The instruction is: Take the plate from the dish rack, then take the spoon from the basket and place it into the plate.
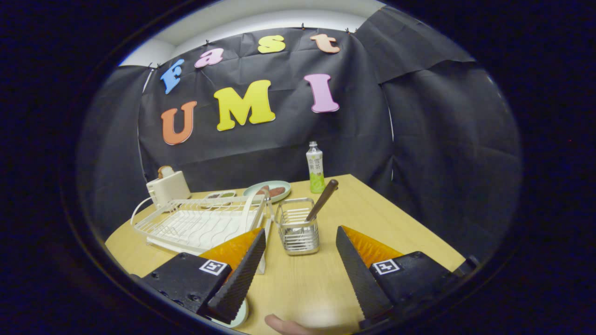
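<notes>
A wooden surface (326,279) fills the lower half of the scene, seen from just behind a pair of tongs (300,237) whose two fingers reach forward over it. The tongs stand wide apart and hold nothing — bare wood shows in the gap between them.

Just ahead of the fingers, nearly centred on that gap, stands a small wire basket (297,226). A spoon (322,200) rests inside it, its brown handle leaning up and to the right, clear of the basket's rim. The bowl of the spoon is down in the basket and hard to make out.

To the left of the basket, almost touching it, sits a white wire dish rack (195,224) on a tray. The left finger overlaps the rack's near right corner. Below that finger, at the near edge of the surface, a pale curved rim peeks out — probably the plate (240,318), though most of it is hidden by the finger.

Beyond the rack stand a cream toaster (167,187) with bread in its slot, a small flat dish (220,195), and a pale green dish of food (268,190). A bottle (315,168) with a green label stands upright beyond the basket, near the black cloth wall.

A fingertip (284,324) of the person shows at the near edge, between the tongs.
</notes>
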Available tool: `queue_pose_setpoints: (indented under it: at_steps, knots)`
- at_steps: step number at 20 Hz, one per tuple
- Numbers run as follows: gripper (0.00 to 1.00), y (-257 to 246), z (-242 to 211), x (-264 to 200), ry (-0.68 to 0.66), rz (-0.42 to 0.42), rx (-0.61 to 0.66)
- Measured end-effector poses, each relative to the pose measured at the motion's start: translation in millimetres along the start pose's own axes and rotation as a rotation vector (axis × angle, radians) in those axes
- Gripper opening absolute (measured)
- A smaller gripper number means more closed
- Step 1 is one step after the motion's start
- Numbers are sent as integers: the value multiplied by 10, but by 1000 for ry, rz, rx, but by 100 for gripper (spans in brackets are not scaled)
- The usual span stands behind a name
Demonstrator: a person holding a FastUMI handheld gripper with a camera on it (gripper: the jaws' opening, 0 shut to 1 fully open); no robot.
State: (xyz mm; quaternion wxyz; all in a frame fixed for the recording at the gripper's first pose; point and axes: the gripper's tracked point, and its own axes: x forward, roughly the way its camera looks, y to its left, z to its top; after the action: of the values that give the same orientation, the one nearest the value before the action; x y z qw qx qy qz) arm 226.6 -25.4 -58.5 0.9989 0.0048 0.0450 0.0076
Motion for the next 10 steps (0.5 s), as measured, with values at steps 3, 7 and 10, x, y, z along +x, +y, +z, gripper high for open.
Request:
queue_pose_setpoints:
  at_steps: [3,7,10]
  knots:
    - [98,-139,12,342,40,-9,32]
    - [96,-108,23,748,81,57,172]
    - [87,-100,127,937,28,68,159]
